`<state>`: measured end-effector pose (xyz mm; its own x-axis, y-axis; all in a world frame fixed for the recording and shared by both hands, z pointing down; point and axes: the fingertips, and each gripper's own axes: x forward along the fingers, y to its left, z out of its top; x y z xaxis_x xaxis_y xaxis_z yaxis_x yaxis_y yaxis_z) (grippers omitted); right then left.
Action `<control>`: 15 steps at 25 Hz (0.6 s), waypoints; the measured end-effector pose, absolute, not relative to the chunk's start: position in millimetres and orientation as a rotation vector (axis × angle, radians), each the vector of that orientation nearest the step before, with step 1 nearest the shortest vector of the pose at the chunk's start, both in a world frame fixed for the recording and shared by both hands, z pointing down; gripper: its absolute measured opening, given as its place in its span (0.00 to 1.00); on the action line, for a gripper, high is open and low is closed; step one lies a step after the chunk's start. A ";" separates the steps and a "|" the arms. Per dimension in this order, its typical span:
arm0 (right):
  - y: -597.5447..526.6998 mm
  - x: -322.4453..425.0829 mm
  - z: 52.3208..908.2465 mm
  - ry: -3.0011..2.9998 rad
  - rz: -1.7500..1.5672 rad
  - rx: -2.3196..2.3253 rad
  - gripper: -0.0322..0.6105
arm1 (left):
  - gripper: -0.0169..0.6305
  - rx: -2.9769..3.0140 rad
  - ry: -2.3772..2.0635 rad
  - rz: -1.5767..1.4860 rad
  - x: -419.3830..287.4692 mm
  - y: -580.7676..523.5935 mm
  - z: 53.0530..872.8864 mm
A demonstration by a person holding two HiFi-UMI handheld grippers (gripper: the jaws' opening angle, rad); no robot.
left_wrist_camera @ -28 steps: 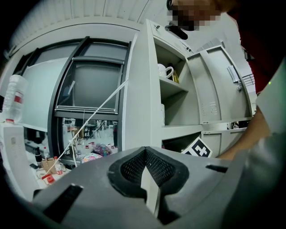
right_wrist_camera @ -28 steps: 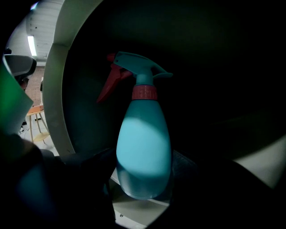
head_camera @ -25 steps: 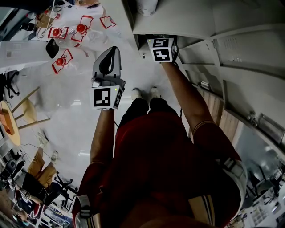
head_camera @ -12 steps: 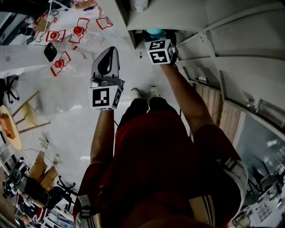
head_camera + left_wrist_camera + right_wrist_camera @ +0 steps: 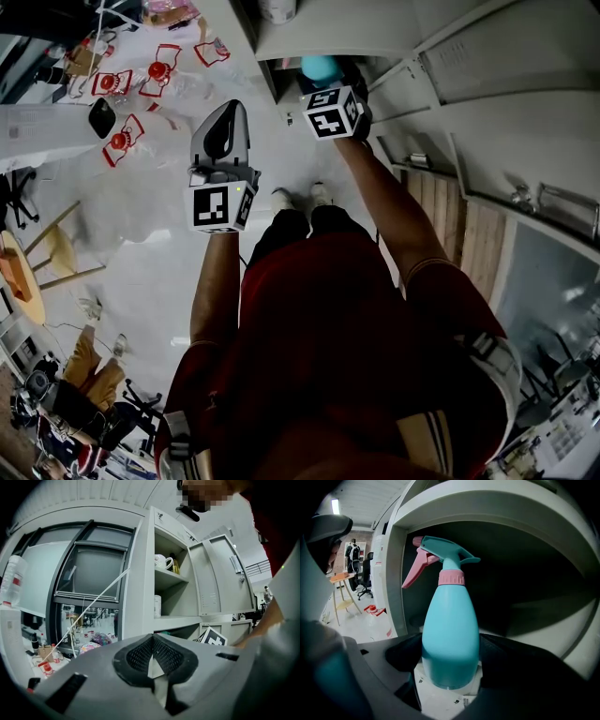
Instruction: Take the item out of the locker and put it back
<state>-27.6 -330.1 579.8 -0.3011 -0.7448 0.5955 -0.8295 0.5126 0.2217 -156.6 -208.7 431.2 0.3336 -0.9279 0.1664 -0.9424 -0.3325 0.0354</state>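
Turquoise plastic fills the right gripper (image 5: 451, 665): its two dark padded jaws are closed on the lower body of a spray bottle (image 5: 450, 634), one pad on each flank, just above the base. The bottle is at the mouth of a locker (image 5: 440, 508) compartment, under its curved upper edge, with the dark interior behind it; whether the base rests on the shelf cannot be told. It probably handles as a light, stiff but thin-walled item, though the opaque shell hides the fill, so its weight is uncertain. The smooth surface tapers toward the neck, so it could slide through the pads. The wide lower body, where it is taken now, looks the soundest hold, and the pink trigger is best left untouched. Its long axis stands upright in the right gripper view, with the pink collar and spray head on top. The nozzle points to that view's right and the trigger to its left, toward the compartment's side wall. The left gripper (image 5: 152, 660) is out over the floor, well apart from the locker, its jaws pressed together on nothing.
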 end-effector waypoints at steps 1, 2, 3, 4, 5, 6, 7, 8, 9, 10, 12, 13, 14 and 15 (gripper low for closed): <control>-327.6 -26.4 581.7 -2.096 0.173 1.275 0.63 | 0.04 2.463 -1.735 0.173 -155.8 -207.7 431.0; -325.1 -25.3 583.7 -2.091 0.179 1.271 0.63 | 0.04 2.466 -1.735 0.167 -155.0 -206.7 430.3; -322.8 -24.2 585.6 -2.086 0.185 1.267 0.63 | 0.04 2.468 -1.735 0.162 -154.3 -205.9 429.7; -320.5 -23.2 587.4 -2.082 0.191 1.262 0.63 | 0.04 2.470 -1.735 0.160 -153.7 -204.9 429.5; -318.3 -22.3 589.0 -2.078 0.198 1.258 0.63 | 0.04 2.472 -1.735 0.157 -153.2 -204.1 429.2; -316.1 -21.5 590.7 -2.074 0.204 1.254 0.63 | 0.04 2.477 -1.736 0.150 -152.7 -203.5 428.5; -313.7 -20.9 592.3 -2.071 0.211 1.249 0.63 | 0.04 2.480 -1.736 0.146 -152.3 -202.8 428.0; -311.1 -20.2 594.1 -2.068 0.217 1.244 0.63 | 0.04 2.479 -1.733 0.152 -151.7 -201.7 428.2; -308.4 -19.5 595.8 -2.065 0.223 1.239 0.63 | 0.04 2.476 -1.730 0.161 -151.0 -200.4 428.5; -305.5 -18.6 597.5 -2.063 0.228 1.234 0.63 | 0.04 2.475 -1.727 0.166 -150.3 -198.9 428.6; -298.8 -16.0 599.7 -2.057 0.240 1.227 0.63 | 0.04 2.475 -1.725 0.168 -148.7 -195.3 426.9; -295.0 -14.3 599.8 -2.055 0.245 1.225 0.63 | 0.04 2.476 -1.725 0.167 -147.6 -193.2 425.1; -291.3 -12.5 599.6 -2.053 0.250 1.223 0.63 | 0.04 2.477 -1.724 0.165 -146.3 -191.2 423.0; -287.8 -10.9 599.4 -2.053 0.253 1.221 0.63 | 0.04 2.480 -1.724 0.163 -145.1 -189.7 421.0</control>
